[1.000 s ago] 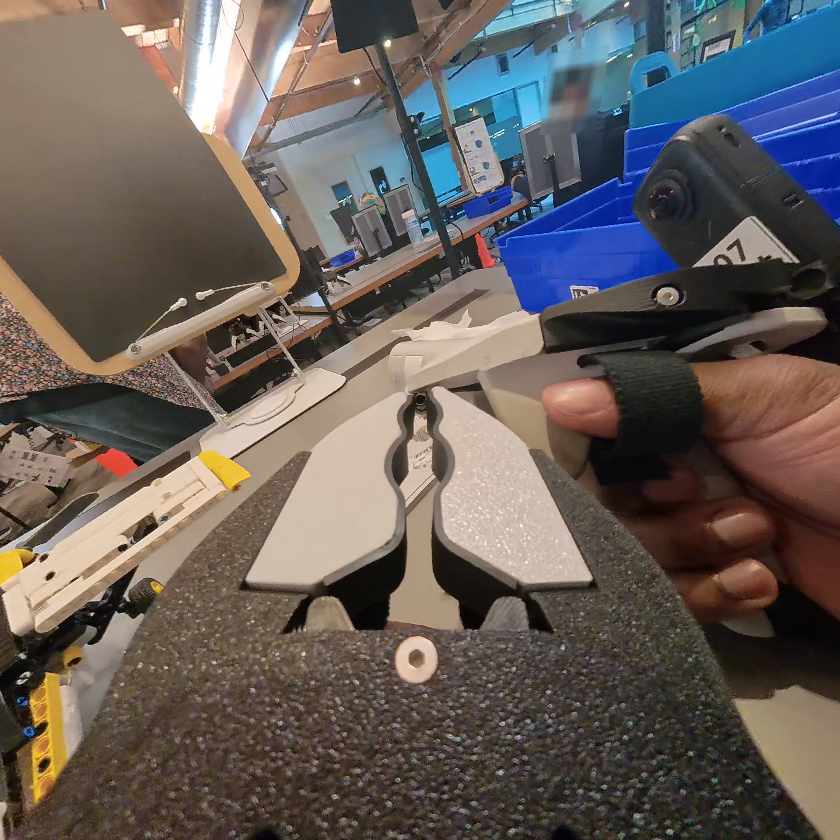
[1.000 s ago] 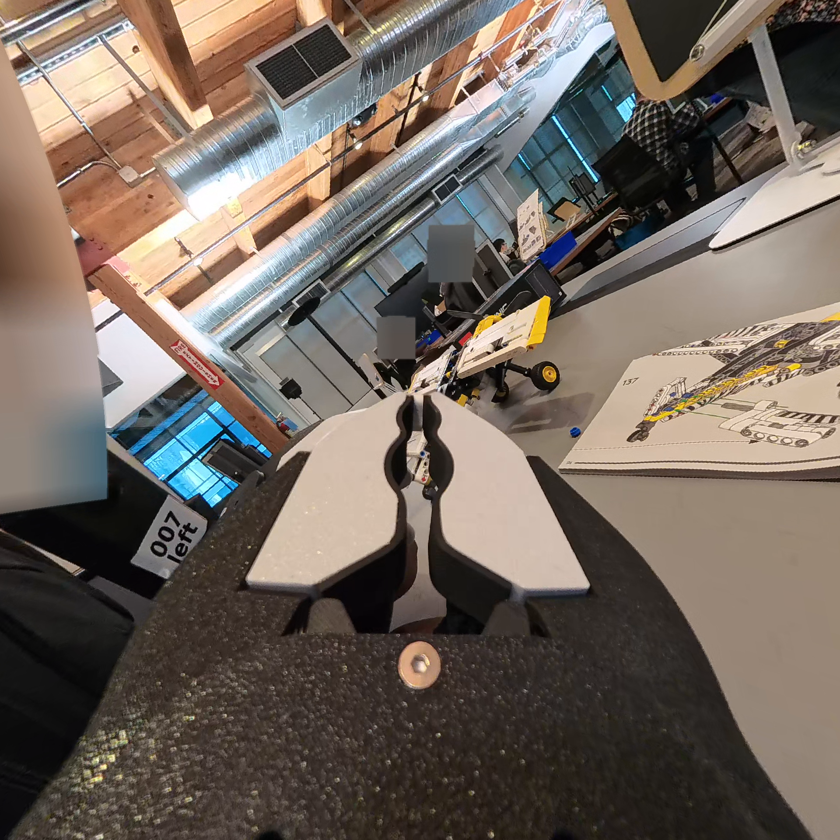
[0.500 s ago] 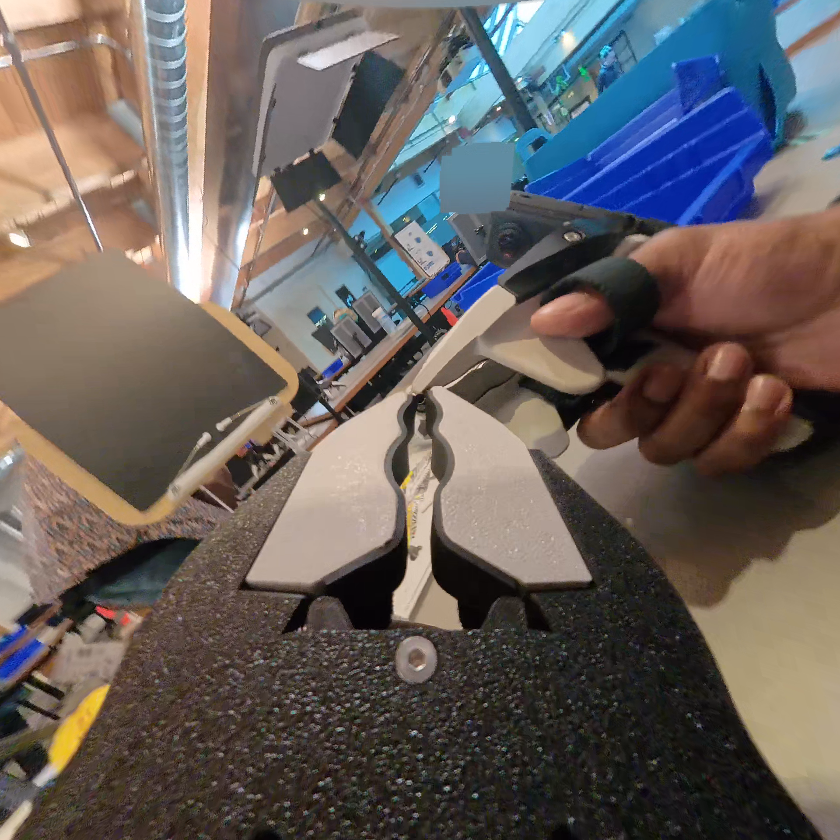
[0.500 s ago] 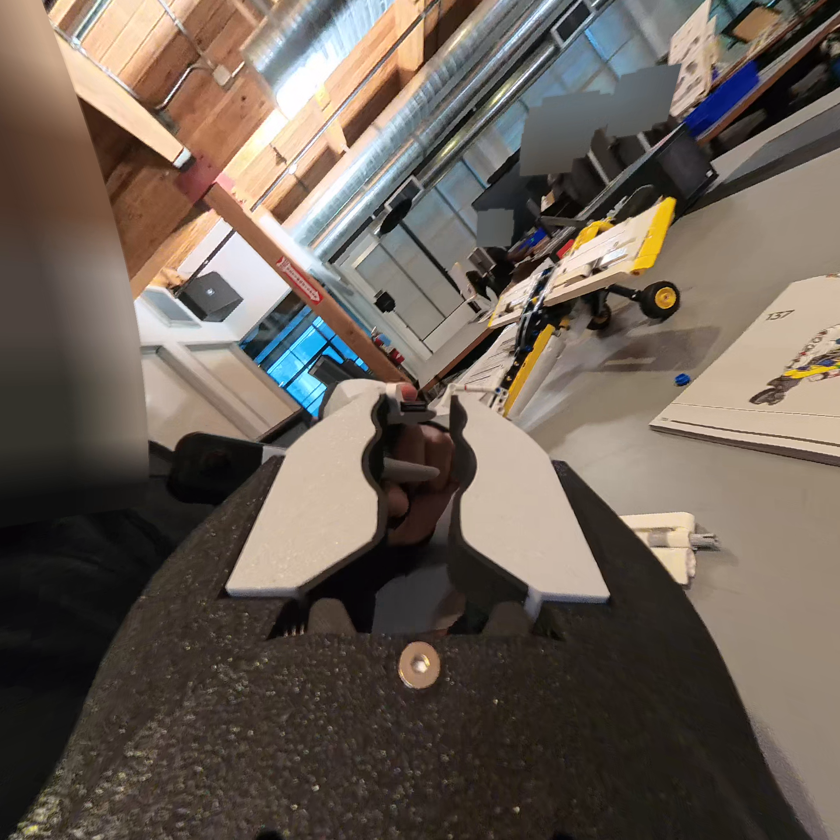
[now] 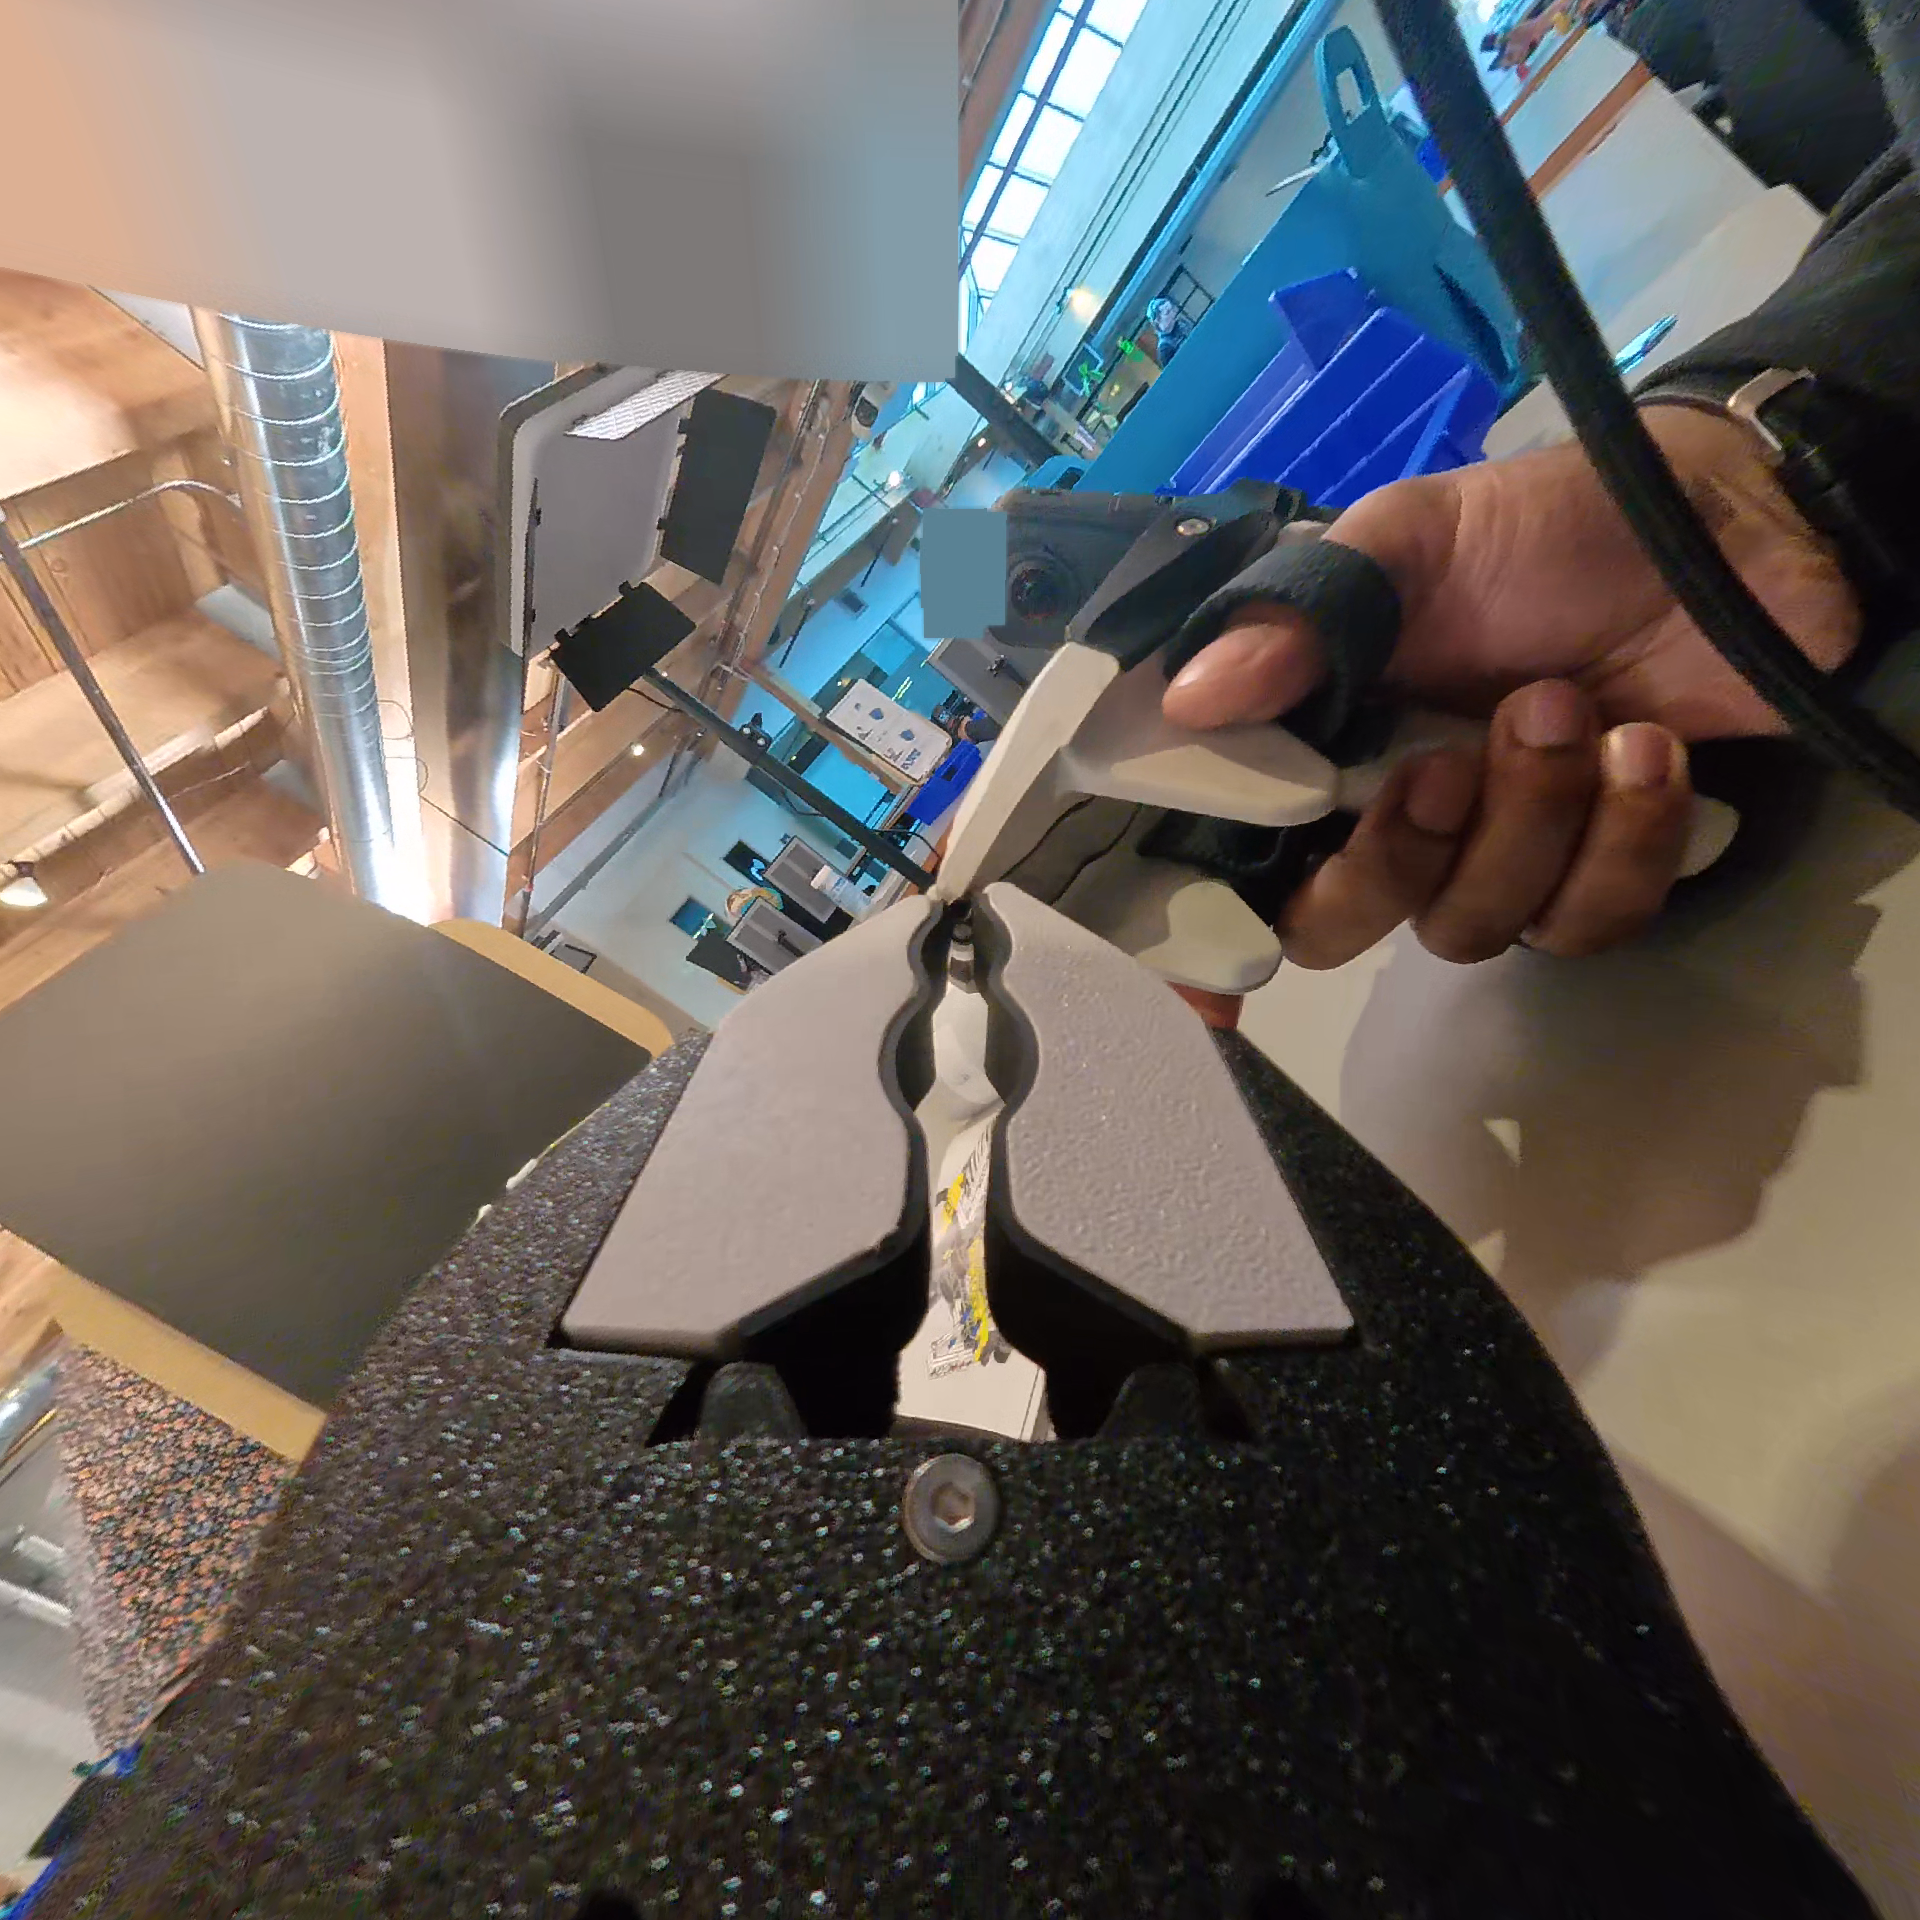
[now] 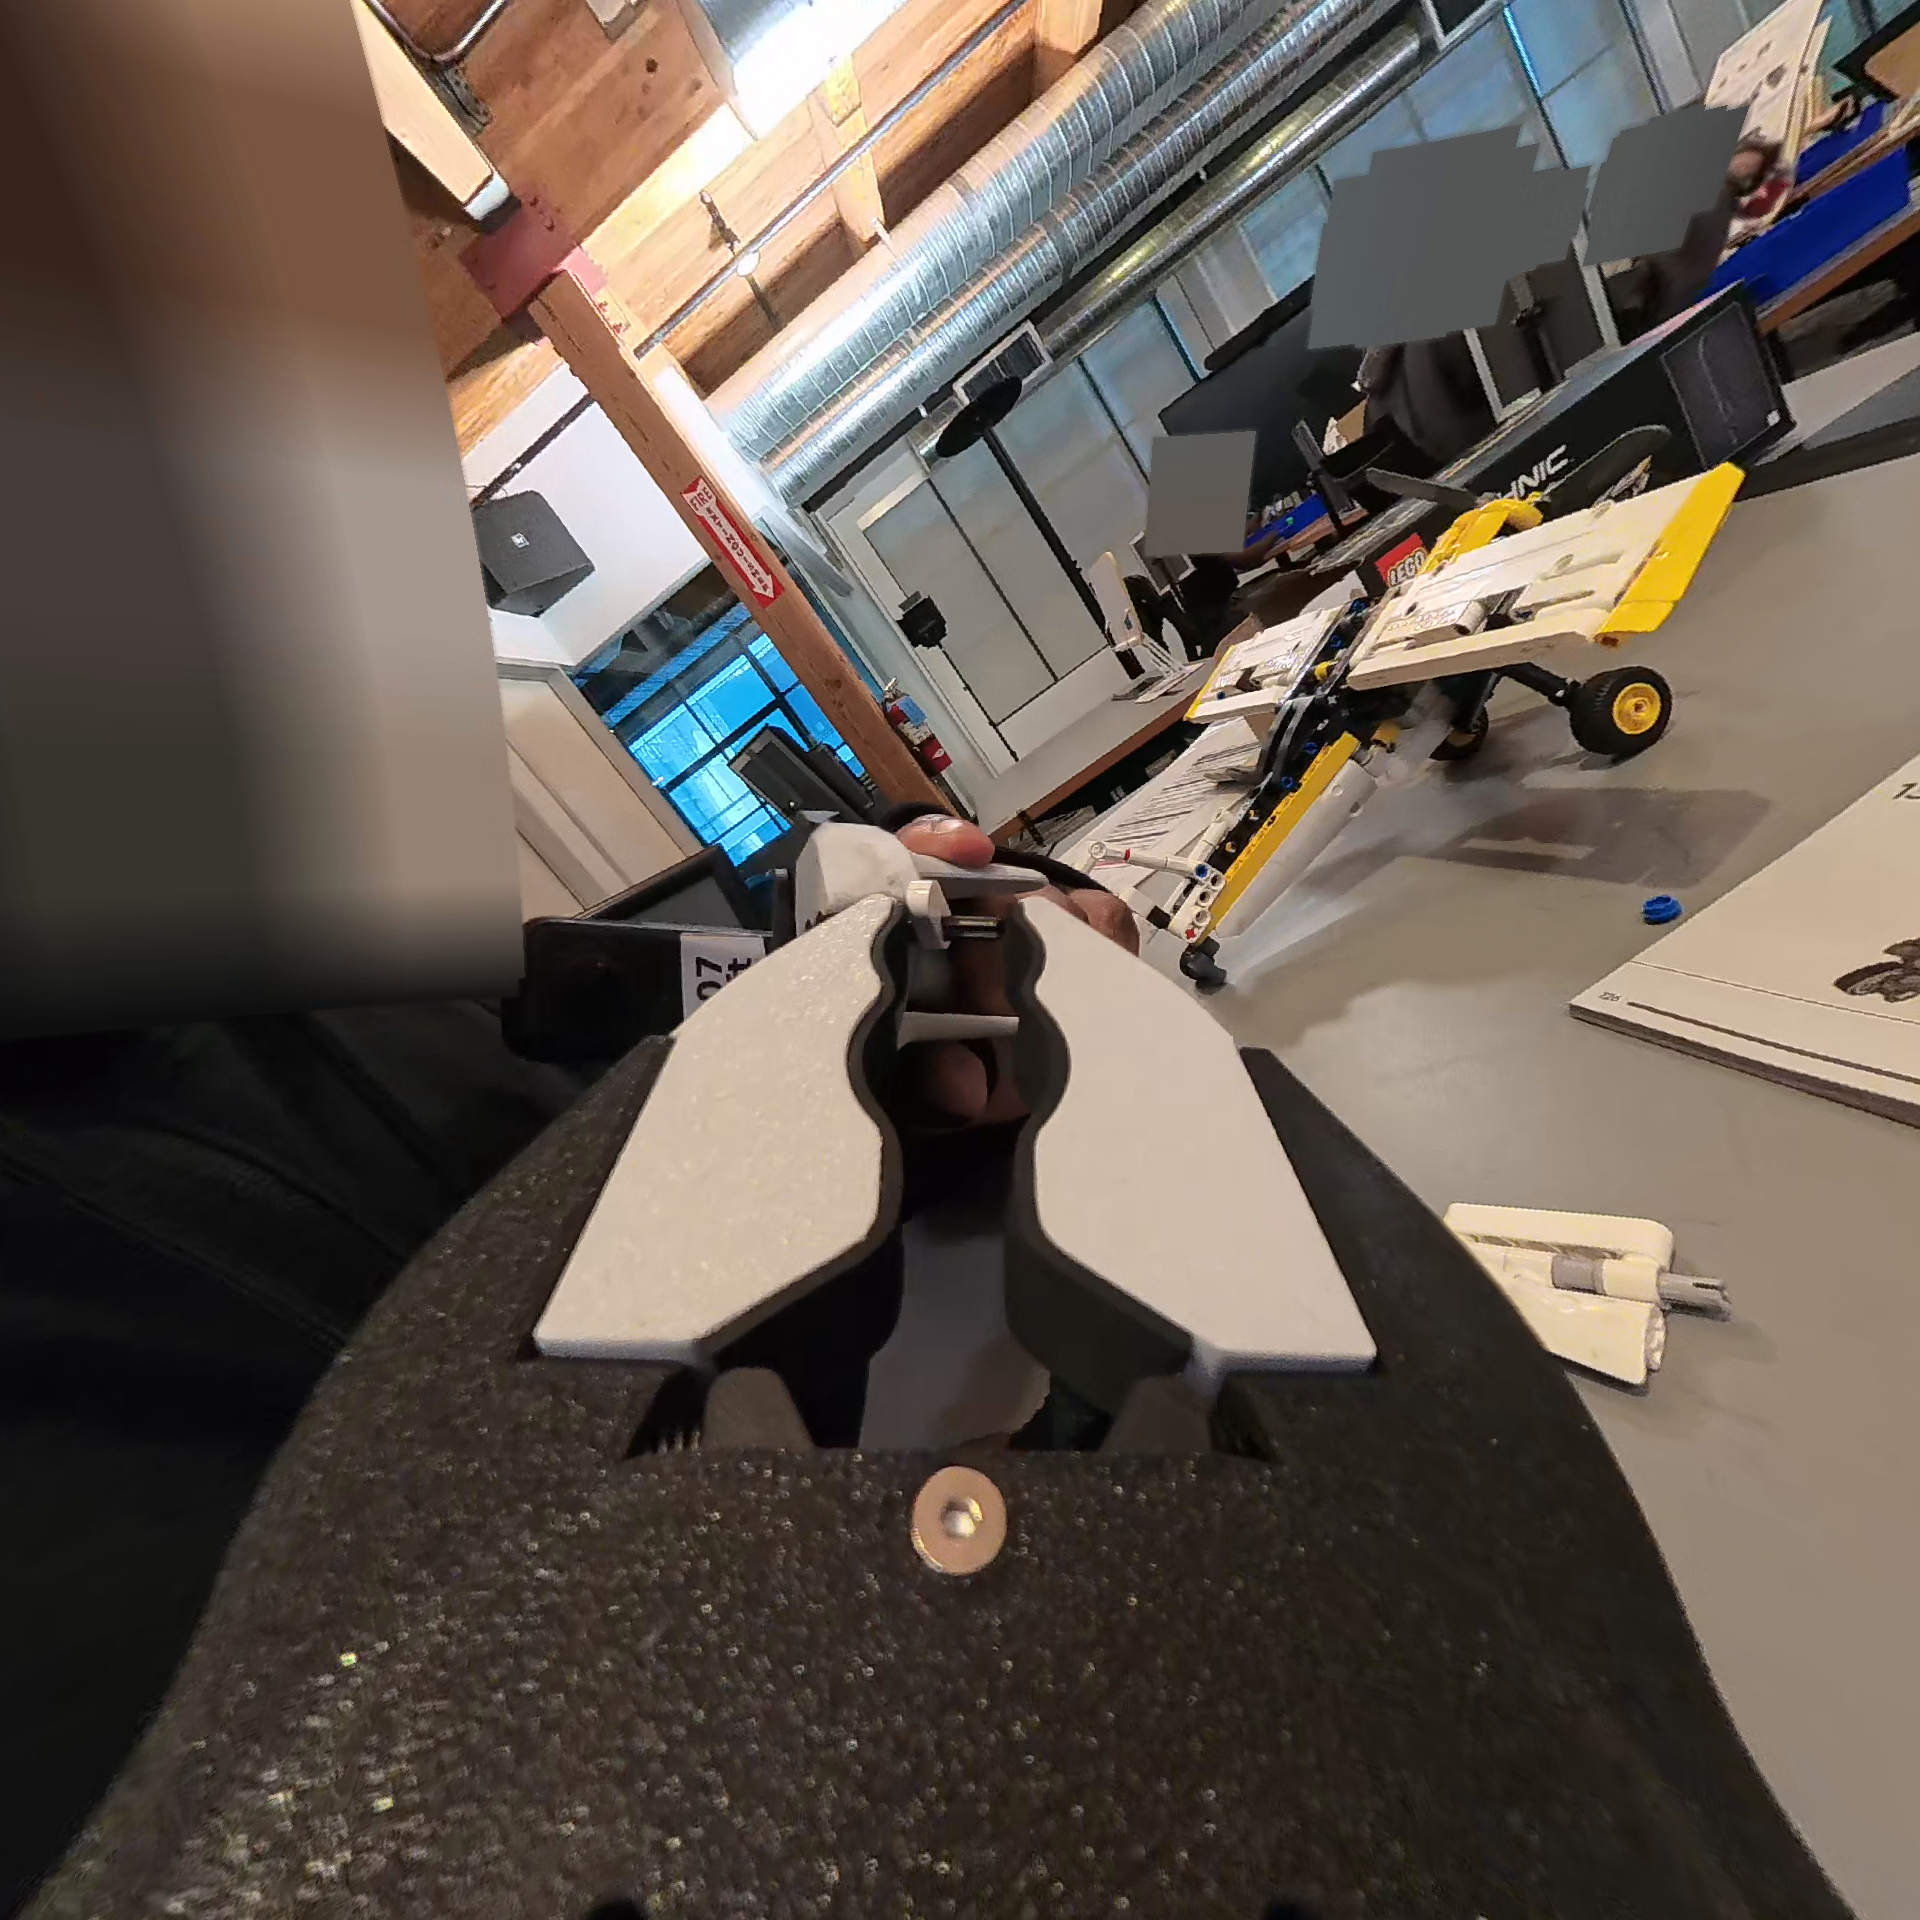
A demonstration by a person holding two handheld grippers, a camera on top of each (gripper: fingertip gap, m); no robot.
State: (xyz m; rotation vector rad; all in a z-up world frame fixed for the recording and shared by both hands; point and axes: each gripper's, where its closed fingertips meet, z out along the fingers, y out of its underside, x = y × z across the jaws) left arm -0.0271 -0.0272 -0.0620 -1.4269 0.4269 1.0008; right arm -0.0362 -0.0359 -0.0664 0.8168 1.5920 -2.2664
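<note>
We see a small white piece with a black pin [image 6: 951, 925] crossways between the tips of the right gripper [image 6: 956, 925]; whether both pads press on it we cannot tell. The left gripper [image 5: 958, 920] has its jaws nearly closed on a small dark pin, and the other gripper's pale finger [image 5: 1013, 769] meets its tips. A hand [image 5: 1538, 675] holds that gripper. A white-and-yellow brick aircraft [image 6: 1455, 644] and an open booklet [image 6: 1787, 977] lie on the grey table [image 6: 1455, 1091].
</note>
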